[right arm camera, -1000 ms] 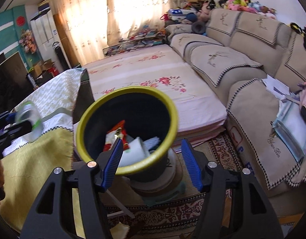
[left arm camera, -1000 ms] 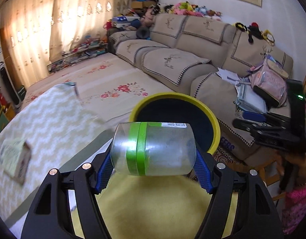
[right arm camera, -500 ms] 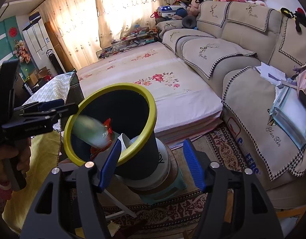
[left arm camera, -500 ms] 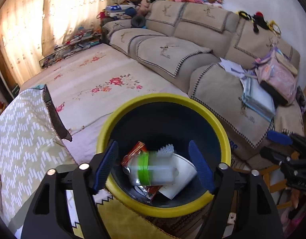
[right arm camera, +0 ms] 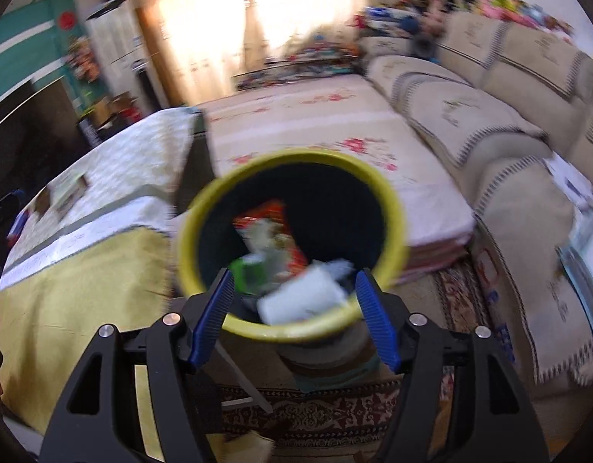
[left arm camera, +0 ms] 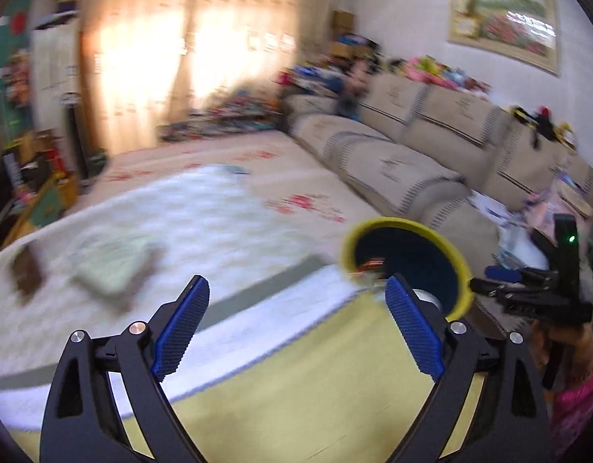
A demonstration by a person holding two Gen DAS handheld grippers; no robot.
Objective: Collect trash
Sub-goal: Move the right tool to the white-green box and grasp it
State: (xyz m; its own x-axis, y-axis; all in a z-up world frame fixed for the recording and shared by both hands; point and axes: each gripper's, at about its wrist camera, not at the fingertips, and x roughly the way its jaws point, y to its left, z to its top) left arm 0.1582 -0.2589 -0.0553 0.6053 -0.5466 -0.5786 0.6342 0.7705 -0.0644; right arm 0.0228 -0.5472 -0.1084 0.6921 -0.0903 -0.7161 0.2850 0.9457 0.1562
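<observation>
Behind your yellow tablecloth (left arm camera: pixel 296 397) runs the beige sofa (left arm camera: pixel 393 162). Only your right view looks into the yellow-rimmed bin (right arm camera: pixel 393 208): red wrapper (right arm camera: pixel 273 212), white cup (right arm camera: pixel 300 301), green-banded jar (right arm camera: pixel 250 274), too blurred to read. Your left gripper (left arm camera: pixel 296 301) is opening, empty; your right gripper (right arm camera: pixel 294 297) stands apart, empty.

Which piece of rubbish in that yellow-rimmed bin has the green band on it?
The clear plastic jar, lying at the left of the bin. The red snack wrapper and the white paper cup beside it show no green.
</observation>
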